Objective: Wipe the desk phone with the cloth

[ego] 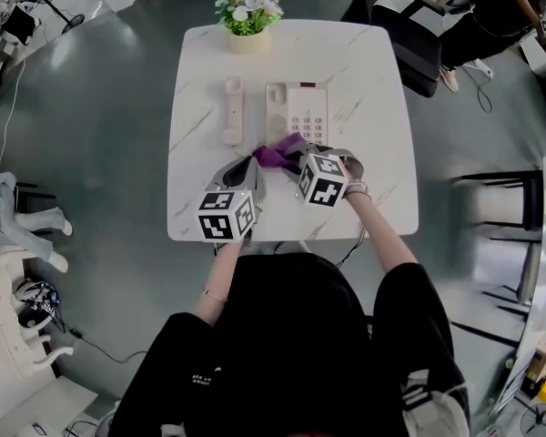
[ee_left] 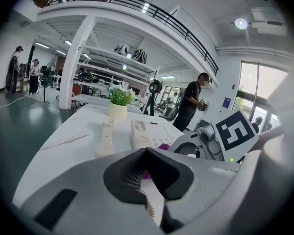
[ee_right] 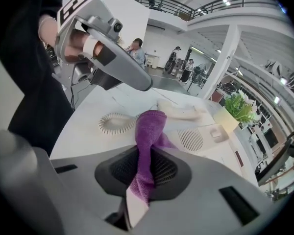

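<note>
The cream desk phone [ego: 297, 112] sits mid-table on the white marble table [ego: 382, 180]. Its handset [ego: 233, 110] lies off the base to the left, and the coiled cord [ee_right: 115, 124] curls in front of it. My right gripper [ego: 294, 159] is shut on the purple cloth [ego: 280, 152], just in front of the phone's near edge. In the right gripper view the cloth [ee_right: 151, 131] rises out of the jaws and droops toward the phone [ee_right: 206, 138]. My left gripper [ego: 252, 165] hovers just left of the cloth with its jaws together, nothing clearly held. A sliver of cloth [ee_left: 163, 147] shows past it.
A potted plant [ego: 248, 21] stands at the table's far edge behind the phone. An office chair [ego: 417, 39] is at the far right corner. People stand farther off in the hall [ee_left: 193, 102]. My body is against the near table edge.
</note>
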The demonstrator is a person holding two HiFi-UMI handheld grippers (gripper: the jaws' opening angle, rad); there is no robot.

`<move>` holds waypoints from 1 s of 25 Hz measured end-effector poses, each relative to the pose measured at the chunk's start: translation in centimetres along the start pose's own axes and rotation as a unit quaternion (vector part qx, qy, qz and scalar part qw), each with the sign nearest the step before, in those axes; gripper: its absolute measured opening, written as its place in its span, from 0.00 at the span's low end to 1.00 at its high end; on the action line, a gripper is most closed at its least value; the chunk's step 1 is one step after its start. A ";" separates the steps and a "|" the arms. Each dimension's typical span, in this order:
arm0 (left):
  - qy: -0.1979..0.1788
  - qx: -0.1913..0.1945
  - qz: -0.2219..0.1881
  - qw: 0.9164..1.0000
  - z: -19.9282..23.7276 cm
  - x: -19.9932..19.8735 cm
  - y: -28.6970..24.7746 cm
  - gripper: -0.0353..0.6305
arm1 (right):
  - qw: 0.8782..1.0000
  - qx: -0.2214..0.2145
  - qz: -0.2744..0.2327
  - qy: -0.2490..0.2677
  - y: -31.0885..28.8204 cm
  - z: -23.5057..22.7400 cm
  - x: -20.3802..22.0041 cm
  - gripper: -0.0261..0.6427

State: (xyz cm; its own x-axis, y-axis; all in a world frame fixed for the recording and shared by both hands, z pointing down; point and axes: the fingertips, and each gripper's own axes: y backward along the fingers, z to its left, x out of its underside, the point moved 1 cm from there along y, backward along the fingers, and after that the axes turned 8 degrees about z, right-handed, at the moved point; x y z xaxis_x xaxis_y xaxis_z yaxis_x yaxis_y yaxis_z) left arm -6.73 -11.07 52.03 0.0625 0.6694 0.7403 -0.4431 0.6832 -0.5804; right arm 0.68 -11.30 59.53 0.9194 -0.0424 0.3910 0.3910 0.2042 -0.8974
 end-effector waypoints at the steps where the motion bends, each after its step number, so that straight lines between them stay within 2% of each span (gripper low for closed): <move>1: 0.000 0.000 -0.001 1.000 0.1 -0.1 0.0 0.05 | 1.000 -0.005 -0.002 -0.006 0.0 0.1 0.0 0.10; 9: -0.002 -0.002 -0.008 1.000 0.3 -0.9 -0.1 0.05 | 0.998 -0.051 -0.015 -0.043 0.9 1.3 0.3 0.10; 13: -0.001 -0.010 -0.011 1.000 0.8 -1.2 -0.1 0.05 | 0.989 -0.071 -0.066 -0.110 2.2 1.0 -0.2 0.10; 19: -0.001 -0.014 -0.020 1.000 1.2 -2.2 -0.3 0.05 | 0.964 -0.074 -0.146 -0.212 4.6 -1.0 -0.6 0.10; 22: -0.004 -0.012 -0.026 1.000 1.1 -2.8 -0.3 0.05 | 0.946 -0.060 -0.192 -0.252 5.6 -2.4 -0.7 0.10; 25: -0.008 -0.009 -0.033 0.999 0.8 -3.5 -0.3 0.05 | 0.923 -0.047 -0.236 -0.299 6.9 -3.8 -0.6 0.10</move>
State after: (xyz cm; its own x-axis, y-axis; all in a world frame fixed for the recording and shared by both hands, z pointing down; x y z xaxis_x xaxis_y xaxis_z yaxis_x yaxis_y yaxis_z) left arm -7.53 -13.90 49.90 0.0762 0.6176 0.7828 -0.4224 0.7312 -0.5357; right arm 3.03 -13.58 52.31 0.4689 0.4473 0.7616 0.7705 0.2144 -0.6003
